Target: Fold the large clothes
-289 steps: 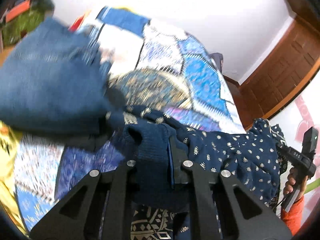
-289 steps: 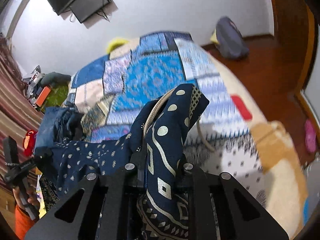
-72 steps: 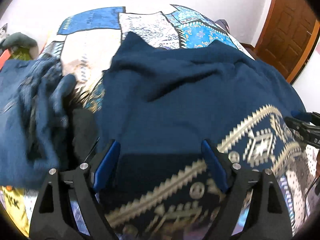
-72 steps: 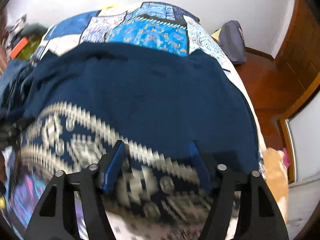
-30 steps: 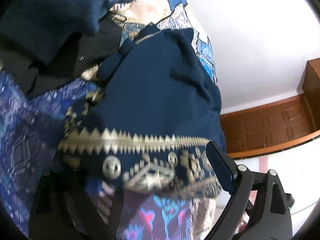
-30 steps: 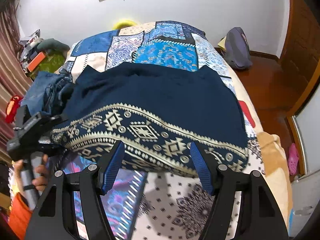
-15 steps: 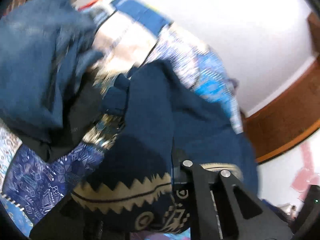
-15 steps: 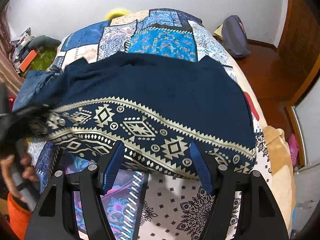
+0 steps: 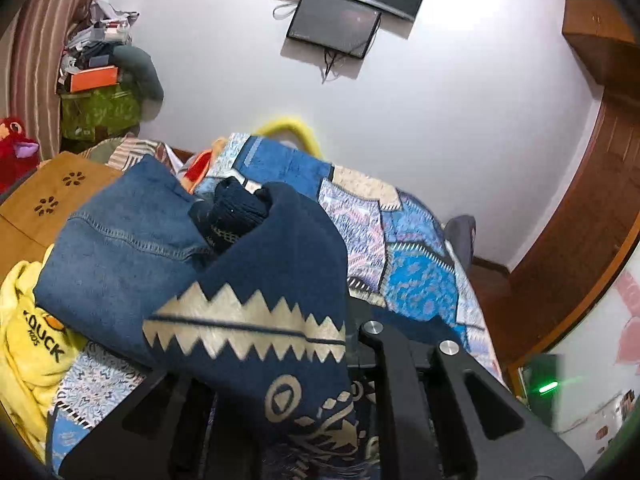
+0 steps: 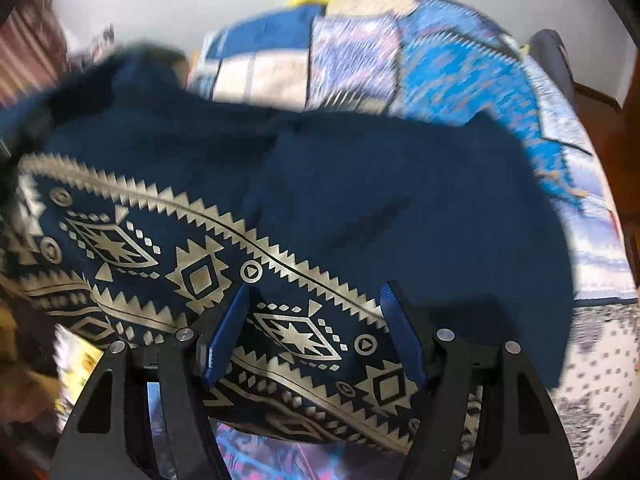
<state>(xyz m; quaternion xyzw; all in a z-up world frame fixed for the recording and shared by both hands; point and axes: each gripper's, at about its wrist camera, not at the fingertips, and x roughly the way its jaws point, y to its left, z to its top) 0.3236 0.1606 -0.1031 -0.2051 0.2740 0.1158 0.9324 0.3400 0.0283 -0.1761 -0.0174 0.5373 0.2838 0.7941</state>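
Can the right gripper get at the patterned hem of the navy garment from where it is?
Probably yes: the right gripper is open right over the patterned hem of the navy garment, with nothing between them.

Even indoor light — right view motion-blurred, fisheye-warped.

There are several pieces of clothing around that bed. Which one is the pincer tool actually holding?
The dark navy garment with the gold zigzag border: it is clamped in the left gripper. The blue denim piece and the yellow one lie untouched.
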